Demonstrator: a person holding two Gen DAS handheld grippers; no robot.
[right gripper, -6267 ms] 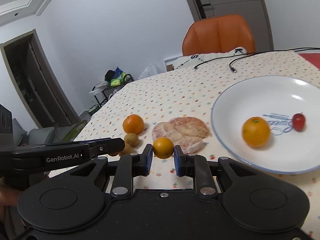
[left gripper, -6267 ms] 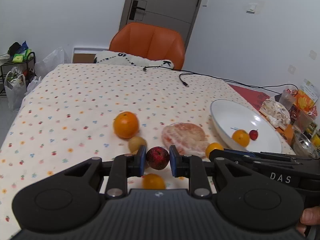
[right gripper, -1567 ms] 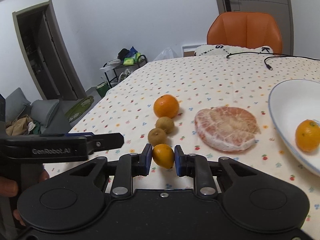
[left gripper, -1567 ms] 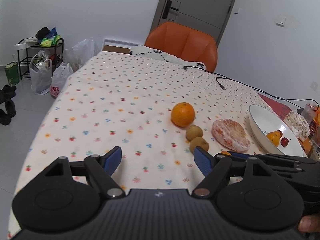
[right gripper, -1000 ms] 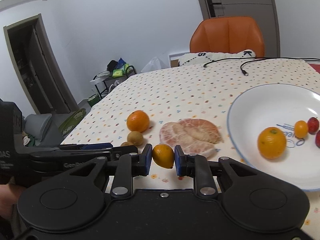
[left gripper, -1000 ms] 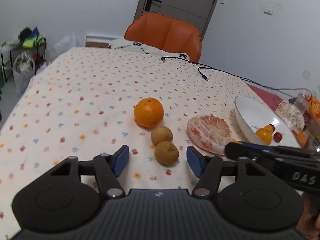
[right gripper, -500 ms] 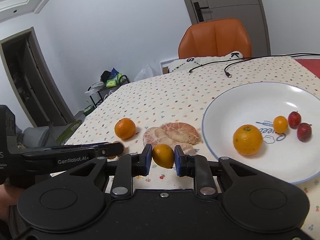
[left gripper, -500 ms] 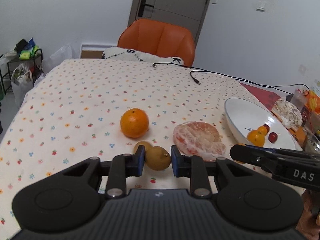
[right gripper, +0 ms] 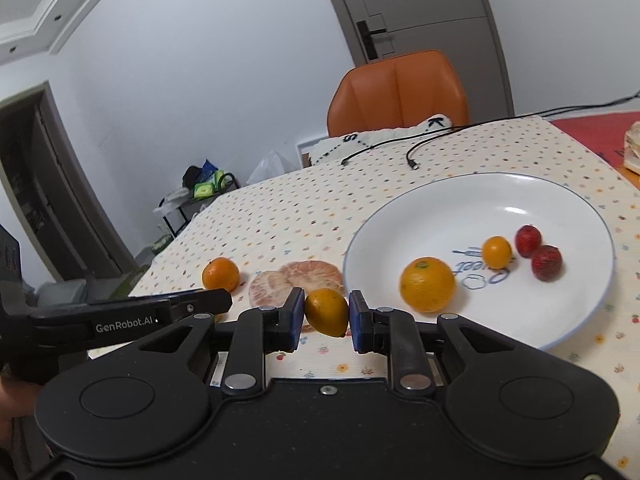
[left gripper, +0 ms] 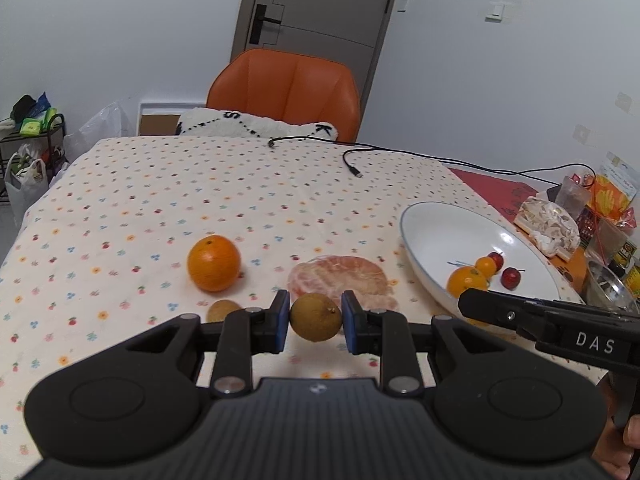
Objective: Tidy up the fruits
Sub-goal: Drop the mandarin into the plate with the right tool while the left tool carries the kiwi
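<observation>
At the lower centre of the left wrist view the left gripper is clenched on a brown kiwi, with a second kiwi half hidden just left of its fingers; in the right wrist view the right gripper grips a small yellow-orange fruit, perhaps a kumquat. Beyond them on the dotted tablecloth lie a peeled pomelo and an orange. Right of centre, the white plate holds an orange, a small orange fruit and two red fruits.
</observation>
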